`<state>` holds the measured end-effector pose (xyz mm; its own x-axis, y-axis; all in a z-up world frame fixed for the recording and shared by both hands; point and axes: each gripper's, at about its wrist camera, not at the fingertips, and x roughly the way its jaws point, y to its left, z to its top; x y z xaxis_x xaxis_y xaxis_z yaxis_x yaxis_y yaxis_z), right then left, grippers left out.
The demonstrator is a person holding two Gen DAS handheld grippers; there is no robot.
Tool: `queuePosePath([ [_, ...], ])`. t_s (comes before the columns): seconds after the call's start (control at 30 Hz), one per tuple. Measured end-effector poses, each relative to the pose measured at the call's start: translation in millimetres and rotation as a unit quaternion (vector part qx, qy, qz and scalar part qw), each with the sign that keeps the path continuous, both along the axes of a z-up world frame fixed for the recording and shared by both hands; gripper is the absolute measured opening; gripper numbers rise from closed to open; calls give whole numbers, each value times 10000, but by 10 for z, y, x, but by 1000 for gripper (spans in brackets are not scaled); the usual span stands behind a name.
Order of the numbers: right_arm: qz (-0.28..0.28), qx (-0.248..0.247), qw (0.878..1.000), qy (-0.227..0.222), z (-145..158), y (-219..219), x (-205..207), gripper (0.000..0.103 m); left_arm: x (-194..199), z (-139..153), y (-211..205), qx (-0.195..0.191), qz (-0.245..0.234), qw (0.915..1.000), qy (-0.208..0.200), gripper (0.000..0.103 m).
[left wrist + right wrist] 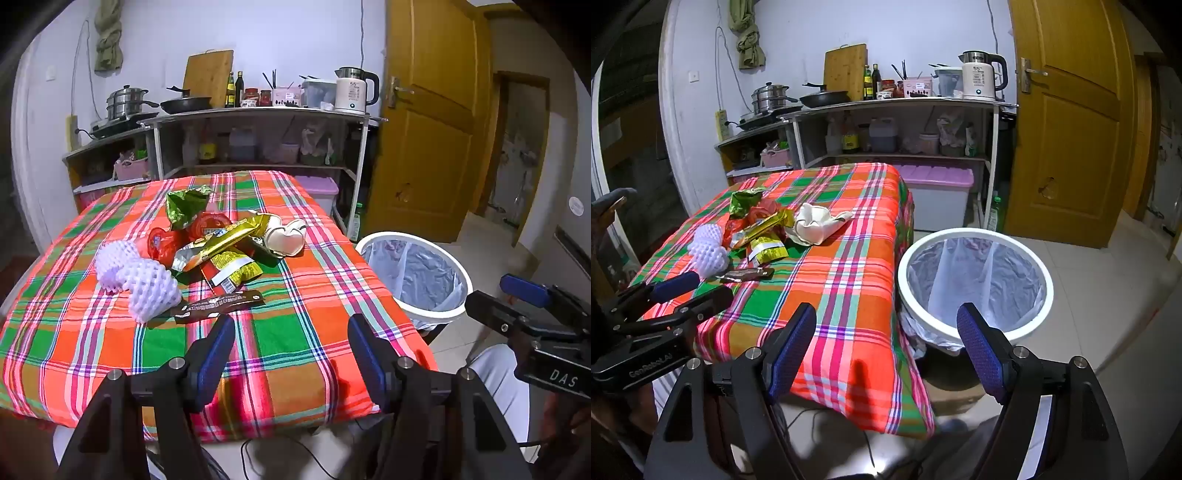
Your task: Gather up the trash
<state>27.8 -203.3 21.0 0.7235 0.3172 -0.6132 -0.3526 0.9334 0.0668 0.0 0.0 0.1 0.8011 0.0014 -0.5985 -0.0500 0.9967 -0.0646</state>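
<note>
Collection looks not yet begun: the trash pile (207, 243) of wrappers, white foam netting (142, 282) and a crumpled tissue (286, 240) lies on the plaid table (295, 325) at about 11 o'clock from the left claw (291, 345), with the lined bin (975, 284) on the floor at the table's 3 o'clock side. Both the left claw and the right claw (886, 345) are spread fully, empty and touching nothing. The next move likely calls for reaching to the brown wrapper (218, 306), the nearest piece, and pinching it.
</note>
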Motion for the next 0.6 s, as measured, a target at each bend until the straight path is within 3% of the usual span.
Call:
queuePosePath([
  [0.6, 1, -16, 10000, 27, -5, 16, 3, 79, -5, 1, 0, 30, 1, 10000, -52, 63],
])
